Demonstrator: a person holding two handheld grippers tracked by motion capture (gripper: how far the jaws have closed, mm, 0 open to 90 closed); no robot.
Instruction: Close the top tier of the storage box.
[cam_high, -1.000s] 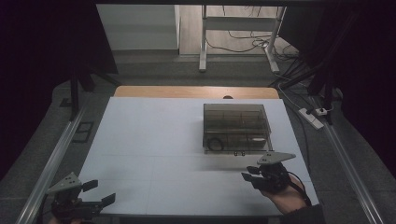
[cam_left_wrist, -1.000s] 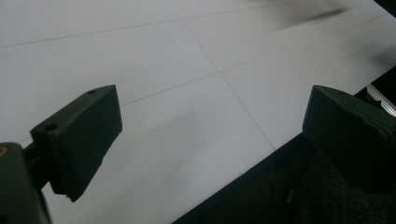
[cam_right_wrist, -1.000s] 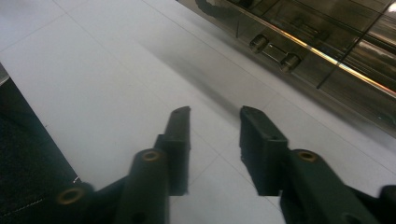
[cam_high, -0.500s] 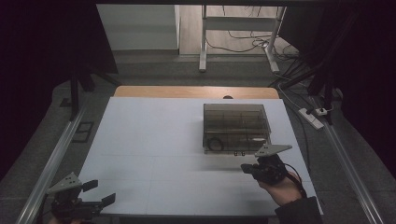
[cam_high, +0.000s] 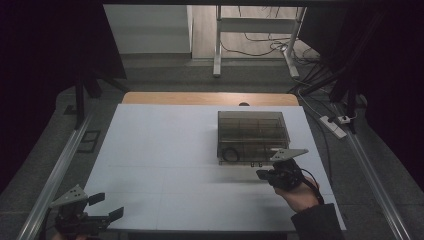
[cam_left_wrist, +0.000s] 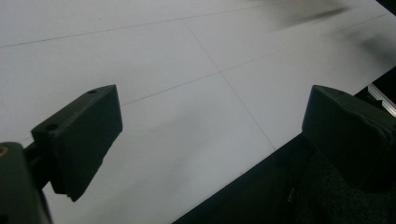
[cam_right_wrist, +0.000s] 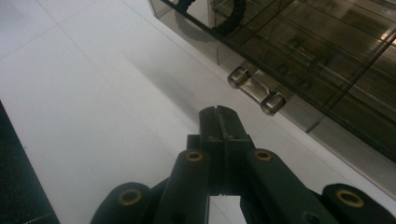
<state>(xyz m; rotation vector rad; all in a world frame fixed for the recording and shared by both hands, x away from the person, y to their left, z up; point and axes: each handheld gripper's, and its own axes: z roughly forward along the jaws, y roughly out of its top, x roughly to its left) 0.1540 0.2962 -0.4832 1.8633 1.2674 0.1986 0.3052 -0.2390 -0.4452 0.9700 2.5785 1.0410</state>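
A smoked see-through compartment box (cam_high: 252, 131) (cam_right_wrist: 299, 37) stands on the white table (cam_high: 165, 150), right of the middle. Its front wall carries a small latch (cam_right_wrist: 256, 88) (cam_high: 256, 163). A black ring (cam_high: 230, 154) (cam_right_wrist: 229, 18) lies in its near left compartment. My right gripper (cam_high: 260, 174) (cam_right_wrist: 218, 112) is shut with nothing between its jaws; its tips point at the table just short of the latch, without touching it. At the near left corner of the table my left gripper (cam_high: 107, 206) (cam_left_wrist: 210, 126) is held wide open and empty, over the table's edge.
A wooden strip (cam_high: 210, 98) runs along the table's far edge. Metal rails (cam_high: 55, 175) flank the table on both sides. A power strip (cam_high: 336, 125) and cables lie on the floor at the right, and a metal frame (cam_high: 217, 45) stands beyond the table.
My right hand has moved forward and a little left, up to the front of the box. The left gripper has stayed in place.
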